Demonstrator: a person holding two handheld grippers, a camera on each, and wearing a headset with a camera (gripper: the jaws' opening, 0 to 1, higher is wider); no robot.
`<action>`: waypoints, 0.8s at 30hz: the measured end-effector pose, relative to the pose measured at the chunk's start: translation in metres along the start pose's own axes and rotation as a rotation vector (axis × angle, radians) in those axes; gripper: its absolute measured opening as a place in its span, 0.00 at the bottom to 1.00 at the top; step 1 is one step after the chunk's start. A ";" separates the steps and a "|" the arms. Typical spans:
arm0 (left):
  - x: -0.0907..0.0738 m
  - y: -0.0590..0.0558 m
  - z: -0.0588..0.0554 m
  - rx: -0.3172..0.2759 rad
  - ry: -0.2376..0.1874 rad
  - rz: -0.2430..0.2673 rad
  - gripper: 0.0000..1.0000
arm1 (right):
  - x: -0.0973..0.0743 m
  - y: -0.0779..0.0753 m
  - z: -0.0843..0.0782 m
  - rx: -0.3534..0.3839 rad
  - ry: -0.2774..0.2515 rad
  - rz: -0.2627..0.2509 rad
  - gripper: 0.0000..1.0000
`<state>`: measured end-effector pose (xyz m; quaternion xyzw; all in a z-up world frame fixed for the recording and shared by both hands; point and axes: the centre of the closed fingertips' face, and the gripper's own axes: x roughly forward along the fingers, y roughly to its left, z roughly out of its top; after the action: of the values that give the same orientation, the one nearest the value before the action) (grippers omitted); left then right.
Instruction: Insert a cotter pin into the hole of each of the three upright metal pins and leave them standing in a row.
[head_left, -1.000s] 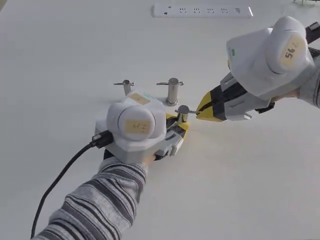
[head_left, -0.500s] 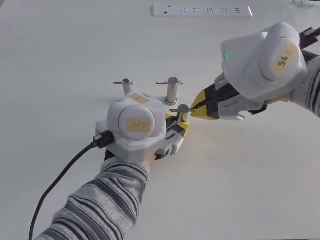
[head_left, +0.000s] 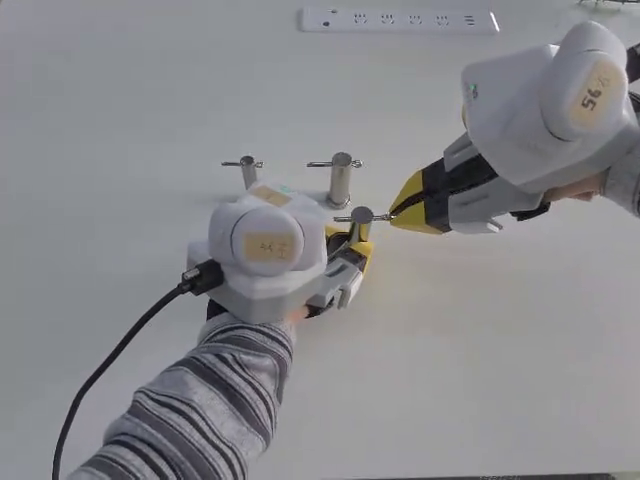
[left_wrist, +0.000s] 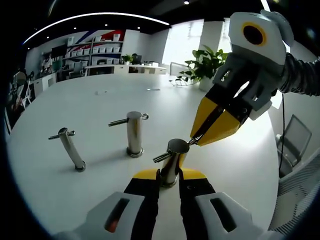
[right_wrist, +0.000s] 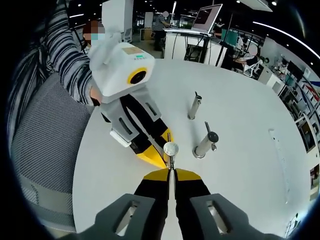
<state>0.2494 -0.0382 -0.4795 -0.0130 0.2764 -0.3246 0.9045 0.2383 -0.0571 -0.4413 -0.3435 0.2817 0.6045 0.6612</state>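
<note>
Three upright metal pins stand on the white table. The far left pin and the middle pin each carry a cotter pin through the top. My left gripper is shut on the lower shaft of the near pin. A cotter pin crosses the near pin's top. My right gripper comes in from the right and is shut on the cotter pin's head end, right beside the pin.
A white power strip lies at the table's far edge. A black cable trails from the left gripper toward the near left. Open white table spreads to the right and in front.
The right gripper pushed in toward the near pin, then drew back slightly to the right. The left gripper has held the near pin still.
</note>
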 end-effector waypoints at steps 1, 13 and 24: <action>0.000 0.000 0.000 0.001 0.000 0.000 0.11 | 0.001 -0.001 0.001 -0.001 0.000 0.000 0.00; 0.000 0.001 -0.001 -0.002 0.004 -0.003 0.11 | 0.006 -0.002 0.005 -0.005 0.001 0.010 0.00; -0.005 0.004 -0.001 -0.017 0.012 0.014 0.23 | 0.006 -0.006 0.012 0.095 -0.053 -0.010 0.15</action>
<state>0.2483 -0.0317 -0.4792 -0.0168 0.2847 -0.3159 0.9049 0.2446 -0.0442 -0.4381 -0.2971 0.2908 0.5961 0.6869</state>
